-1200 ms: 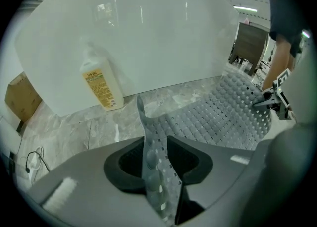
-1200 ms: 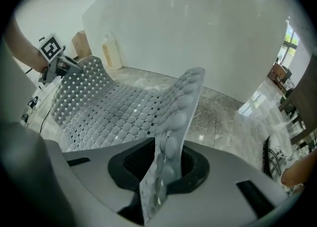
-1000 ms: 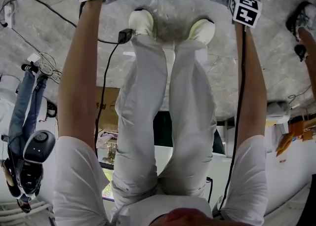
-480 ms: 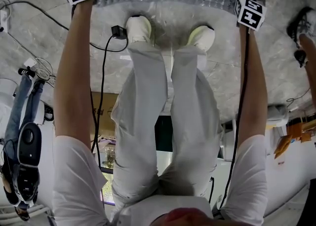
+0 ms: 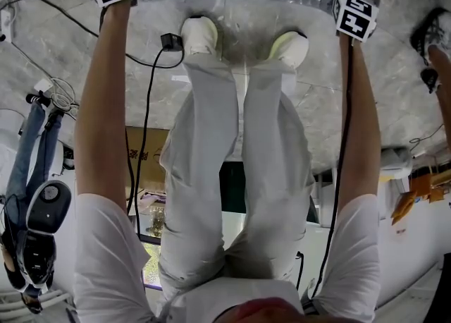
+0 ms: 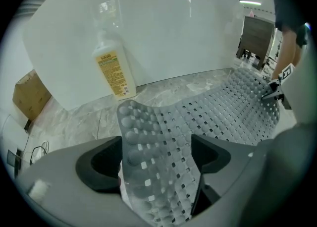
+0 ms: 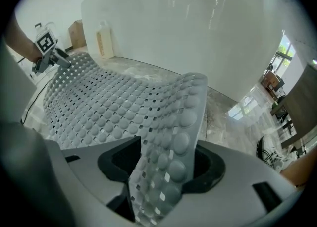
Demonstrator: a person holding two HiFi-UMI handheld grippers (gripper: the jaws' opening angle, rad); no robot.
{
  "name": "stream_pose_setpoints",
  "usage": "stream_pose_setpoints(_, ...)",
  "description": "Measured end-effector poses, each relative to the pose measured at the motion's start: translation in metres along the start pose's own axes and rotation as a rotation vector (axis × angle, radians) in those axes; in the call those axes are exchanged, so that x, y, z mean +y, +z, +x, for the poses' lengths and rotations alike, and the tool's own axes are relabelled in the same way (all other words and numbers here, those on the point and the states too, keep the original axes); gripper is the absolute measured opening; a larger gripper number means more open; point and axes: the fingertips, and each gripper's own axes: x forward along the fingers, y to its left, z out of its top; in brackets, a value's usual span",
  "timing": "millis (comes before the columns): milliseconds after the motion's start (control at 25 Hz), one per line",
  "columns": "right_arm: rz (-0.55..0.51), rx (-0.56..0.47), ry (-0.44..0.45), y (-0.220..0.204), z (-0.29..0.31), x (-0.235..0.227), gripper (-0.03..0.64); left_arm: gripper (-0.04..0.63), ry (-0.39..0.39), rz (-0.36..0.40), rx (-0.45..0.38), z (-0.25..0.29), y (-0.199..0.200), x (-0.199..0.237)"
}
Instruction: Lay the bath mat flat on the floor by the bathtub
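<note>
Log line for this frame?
bath mat: middle on floor by bathtub | left gripper: jaws opening, mat edge between | right gripper: jaws opening, mat edge between

Opposed low views, shared bath mat (image 6: 223,107)

Bath mat (image 6: 218,107) grey, bumps and square holes; bottle (image 6: 111,70) label yellow; floor (image 6: 74,117) grey marbled

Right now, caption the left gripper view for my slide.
Left gripper, jaws opening, mat edge between them; bottle stands by the tub.
</note>
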Motion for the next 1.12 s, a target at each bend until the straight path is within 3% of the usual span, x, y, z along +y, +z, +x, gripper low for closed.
stream_pose_setpoints(280,0.009,0.017,0.015,0.001,-0.022,-0.003,0.230,0.436,-0.031,-0.007,-0.003,-0.019,0.008,-0.013)
stream_pose_setpoints(680,0.034,0.020,0.002,0.000,-0.044,-0.014,0.230,0.436,-0.124,0.042,-0.031,-0.038,0.026,-0.052)
stream_pose_setpoints(1120,0.053,0.001,0.062,0.035,-0.088,0.000,0.236,0.436,-0.176,0.035,-0.060,-0.092,0.052,-0.070)
